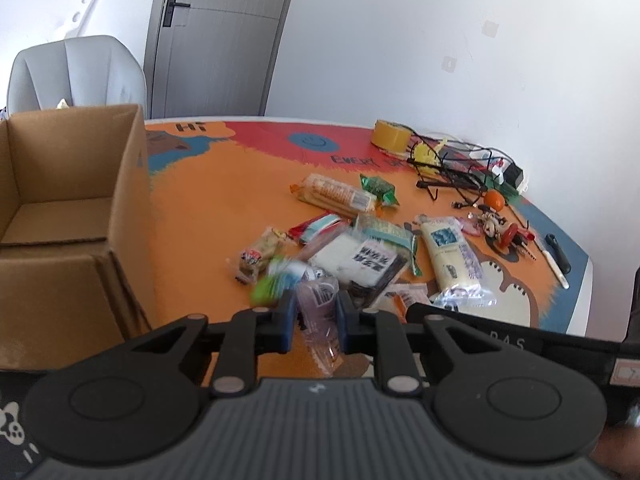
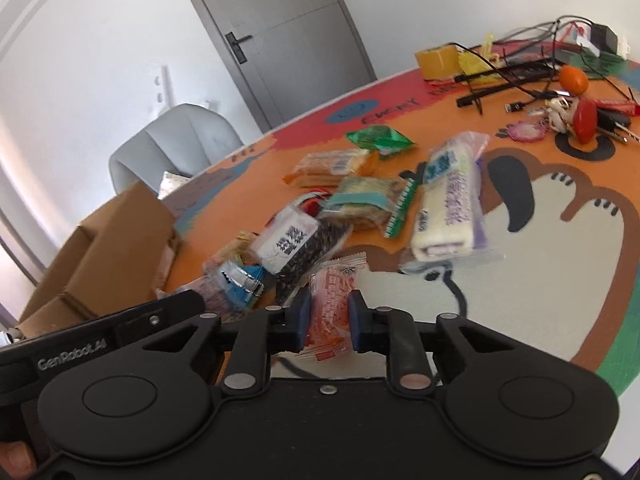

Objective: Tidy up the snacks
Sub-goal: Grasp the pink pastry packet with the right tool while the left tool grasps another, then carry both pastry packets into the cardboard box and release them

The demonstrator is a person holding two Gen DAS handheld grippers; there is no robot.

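- Left wrist view: the left gripper (image 1: 316, 320) has a clear pinkish packet (image 1: 320, 320) between its blue pads, jaws narrow and closed on it; the packet hangs down below the pads, just in front of the snack pile (image 1: 360, 248).
- Right wrist view: the right gripper (image 2: 330, 320) has its jaws closed on an orange-red packet (image 2: 332, 308), held approx. at the middle; the crimped top edge stands above the pads.
- Handling, as I judge: both packets are thin film, light and soft, a bit slippery. They fold easy, so it is better to pinch the flat body near the middle, not the sealed edge. Contents may crush w/ too much force.
- Other snacks lie loose on the orange table mat (image 1: 224, 184): a white roll pack (image 1: 452, 256), a green packet (image 1: 378, 188), a long biscuit pack (image 1: 336, 196), a black-and-white packet (image 2: 296, 244). Some overlap each other.
- The cardboard box (image 1: 68, 208) stands open at the left of the pile, inside looks bare; prob. the place for the snacks.
- Far side, near the wall: tape roll (image 1: 390, 136), cables (image 1: 456, 168), keys (image 2: 592, 120), not part of the task.
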